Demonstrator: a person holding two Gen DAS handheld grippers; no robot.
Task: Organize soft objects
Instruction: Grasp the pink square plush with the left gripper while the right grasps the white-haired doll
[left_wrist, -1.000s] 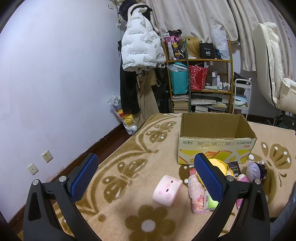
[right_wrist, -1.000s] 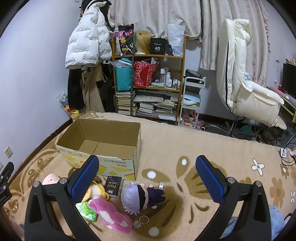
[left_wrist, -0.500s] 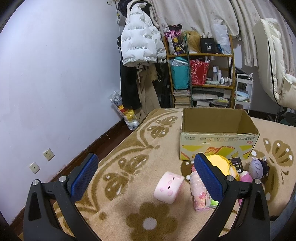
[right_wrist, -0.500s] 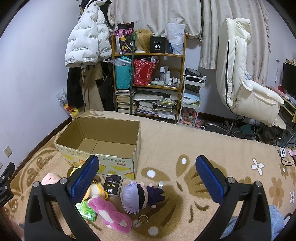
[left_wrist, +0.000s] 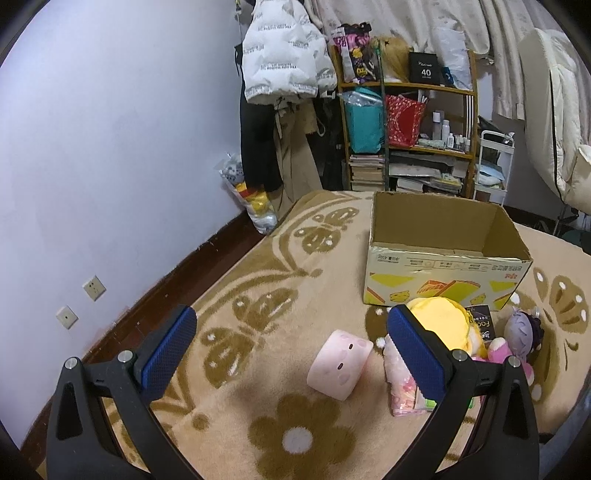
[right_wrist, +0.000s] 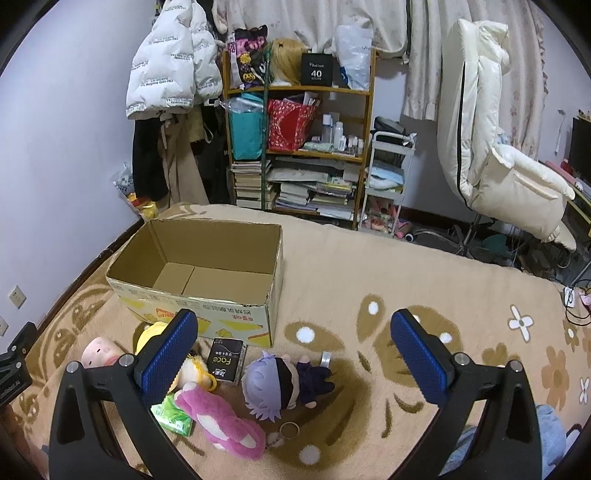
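Observation:
An open, empty cardboard box (left_wrist: 443, 254) (right_wrist: 207, 266) sits on the beige carpet. In front of it lie soft toys: a pink pig cushion (left_wrist: 340, 363) (right_wrist: 98, 350), a yellow plush (left_wrist: 443, 321) (right_wrist: 151, 332), a pink plush (right_wrist: 221, 417), a purple-haired doll (right_wrist: 273, 384) (left_wrist: 522, 328), a pink packet (left_wrist: 400, 387), a green tissue pack (right_wrist: 173, 417) and a black pack (right_wrist: 225, 360). My left gripper (left_wrist: 291, 343) is open and empty above the carpet, left of the pig cushion. My right gripper (right_wrist: 293, 349) is open and empty above the doll.
A cluttered wooden shelf (right_wrist: 299, 147) and hanging coats (left_wrist: 280, 74) stand against the back wall. A white recliner chair (right_wrist: 495, 147) is at the right, a small white cart (right_wrist: 384, 192) beside the shelf. A bag of toys (left_wrist: 247, 199) leans on the left wall.
Both views have shifted slightly; the left gripper has risen and tilted a little, so the box and toys sit lower in view. Both grippers stay open and empty.

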